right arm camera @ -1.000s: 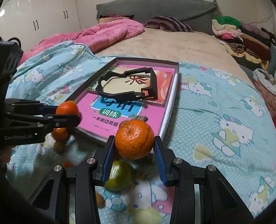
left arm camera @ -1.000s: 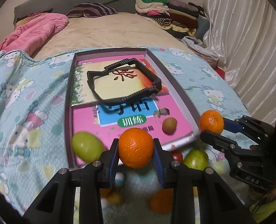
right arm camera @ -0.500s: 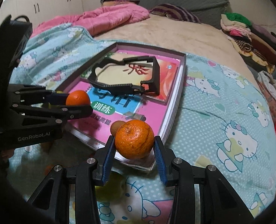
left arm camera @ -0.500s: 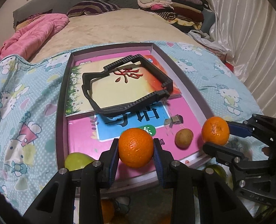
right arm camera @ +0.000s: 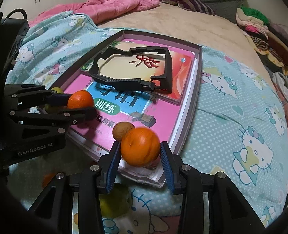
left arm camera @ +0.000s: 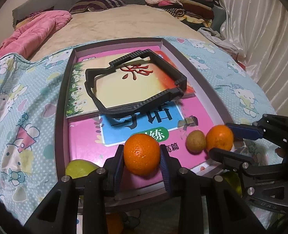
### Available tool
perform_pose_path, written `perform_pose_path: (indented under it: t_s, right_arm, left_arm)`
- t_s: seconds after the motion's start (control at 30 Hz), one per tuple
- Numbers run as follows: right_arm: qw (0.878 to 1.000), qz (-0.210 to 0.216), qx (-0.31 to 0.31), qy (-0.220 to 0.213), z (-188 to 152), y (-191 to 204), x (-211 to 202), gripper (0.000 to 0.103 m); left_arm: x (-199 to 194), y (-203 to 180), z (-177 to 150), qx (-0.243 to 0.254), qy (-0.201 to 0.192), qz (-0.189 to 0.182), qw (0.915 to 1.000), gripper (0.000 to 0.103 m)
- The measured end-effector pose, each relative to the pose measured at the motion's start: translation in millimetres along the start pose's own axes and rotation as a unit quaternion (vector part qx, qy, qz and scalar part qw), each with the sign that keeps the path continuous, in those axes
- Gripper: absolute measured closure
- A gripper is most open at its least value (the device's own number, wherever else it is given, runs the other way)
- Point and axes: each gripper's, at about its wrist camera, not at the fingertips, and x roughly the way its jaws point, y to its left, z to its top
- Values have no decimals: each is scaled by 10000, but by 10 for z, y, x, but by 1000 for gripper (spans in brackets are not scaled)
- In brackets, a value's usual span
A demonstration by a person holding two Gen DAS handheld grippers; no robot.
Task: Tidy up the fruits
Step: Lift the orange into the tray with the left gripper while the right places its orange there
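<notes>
My left gripper [left arm camera: 141, 154] is shut on an orange [left arm camera: 142, 148], held just above the near end of a shallow tray [left arm camera: 61, 105] lined with pink books. To its right, my right gripper [left arm camera: 218, 138] is shut on a second orange [left arm camera: 219, 139] over the tray's near right corner. In the right wrist view that orange [right arm camera: 140, 146] sits between the blue pads of the right gripper [right arm camera: 140, 152]. There the left gripper [right arm camera: 81, 105] shows at the left with its orange [right arm camera: 80, 102]. A small brown fruit [left arm camera: 196, 141] lies on the pink book beside the right orange.
A black plastic frame [left arm camera: 136, 85] lies on the books further up the tray. A green fruit [left arm camera: 79, 168] rests at the tray's near left corner. More green and orange fruits [right arm camera: 114, 200] lie on the cartoon-print blanket [right arm camera: 241, 117] under the grippers. Folded clothes are stacked far right.
Both grippers, each with its orange, have moved forward and down from above the blanket to over the tray's near end. The right orange now hangs beside the small brown fruit.
</notes>
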Motion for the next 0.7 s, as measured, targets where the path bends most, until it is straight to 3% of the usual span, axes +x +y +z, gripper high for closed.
perform_pose_path:
  t_s: [0.7]
  right_arm:
    - [9961, -103, 330, -807, -230, -60, -360, 48]
  left_arm:
    - [-4, -24, -12, 35, -45, -13, 10000, 66]
